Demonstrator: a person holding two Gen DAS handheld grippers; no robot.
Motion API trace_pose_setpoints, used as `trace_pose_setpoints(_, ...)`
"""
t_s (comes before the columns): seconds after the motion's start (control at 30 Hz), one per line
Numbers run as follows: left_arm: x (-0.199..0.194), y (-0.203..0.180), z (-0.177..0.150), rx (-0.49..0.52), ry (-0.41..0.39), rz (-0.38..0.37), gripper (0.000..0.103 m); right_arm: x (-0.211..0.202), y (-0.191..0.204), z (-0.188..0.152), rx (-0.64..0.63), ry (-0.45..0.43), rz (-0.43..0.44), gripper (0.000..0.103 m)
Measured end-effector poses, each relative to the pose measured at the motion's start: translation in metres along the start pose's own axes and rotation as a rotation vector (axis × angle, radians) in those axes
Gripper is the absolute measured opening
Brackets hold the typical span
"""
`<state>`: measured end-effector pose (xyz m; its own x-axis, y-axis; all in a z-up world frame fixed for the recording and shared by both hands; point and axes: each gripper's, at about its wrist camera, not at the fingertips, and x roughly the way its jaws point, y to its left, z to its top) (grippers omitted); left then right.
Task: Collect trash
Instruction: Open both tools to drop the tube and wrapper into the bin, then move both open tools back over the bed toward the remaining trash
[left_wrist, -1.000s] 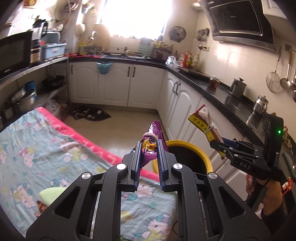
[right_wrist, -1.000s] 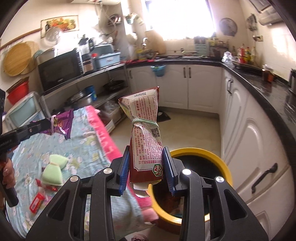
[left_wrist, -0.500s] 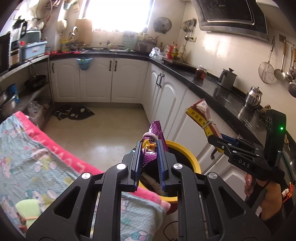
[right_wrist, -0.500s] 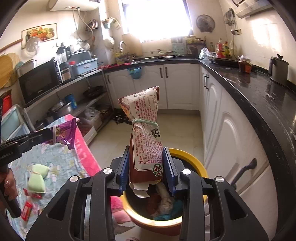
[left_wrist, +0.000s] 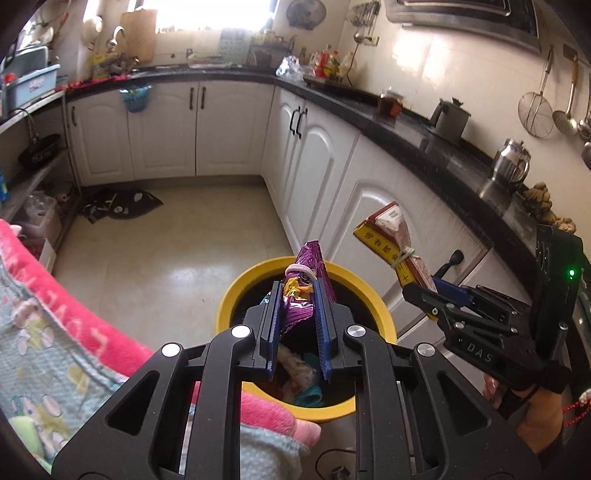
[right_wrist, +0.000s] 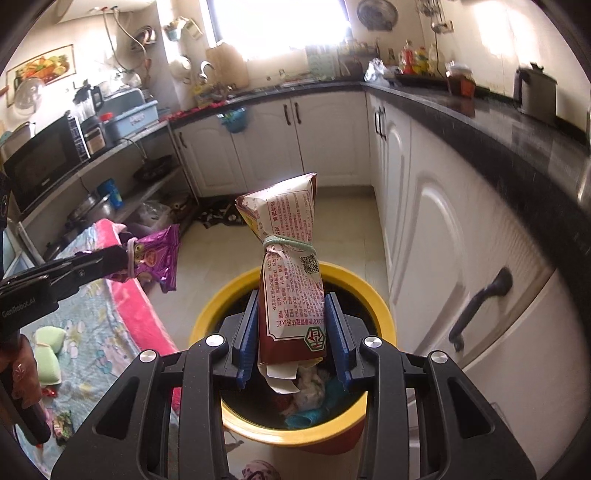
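The yellow bin (right_wrist: 207, 317) stands on the floor, between the pink-edged blanket (left_wrist: 85, 332) and the white cabinets (right_wrist: 436, 236); some trash lies inside it. Above the bin, the brown and white packet (right_wrist: 291, 280) stands almost upright, with its long axis pointing up and away from the right gripper (right_wrist: 291, 343). It has red print and a green band tied around the neck. The right gripper's blue pads (right_wrist: 246, 343) are closed narrowly on its lower part. Also above the bin, nearer to the blanket, the smaller purple wrapper (left_wrist: 306, 291) points up and forward. It is shiny and crumpled, with a pale band around it. The left gripper (left_wrist: 297, 328) holds it between nearly closed pads.
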<state>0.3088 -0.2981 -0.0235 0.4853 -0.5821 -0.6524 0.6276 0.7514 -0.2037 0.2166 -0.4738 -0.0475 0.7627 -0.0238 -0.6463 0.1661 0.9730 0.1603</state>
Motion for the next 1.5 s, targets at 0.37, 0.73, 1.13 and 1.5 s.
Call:
trace_pose_setpoints(0.37,0.055,0.007,-0.007,-0.025,0.097,-0.012,0.013,0.039,-0.015,-0.017,0.049,0.099,0.014,0.034)
trace_pose_setpoints(0.73,0.068,0.021,-0.019,-0.060,0.127,0.022,0.043,0.053,-0.026,-0.023,0.098,0.137,0.007,0.047)
trace_pose_setpoints(1.13,0.031,0.032,-0.023,-0.078,0.072,0.105,0.092,0.040,-0.023,-0.015,0.092,0.091,-0.011,0.069)
trace_pose_setpoints(1.5,-0.013,0.039,-0.029,-0.093,0.016,0.154,0.092,0.023,-0.003,-0.007,0.048,0.040,-0.009,0.077)
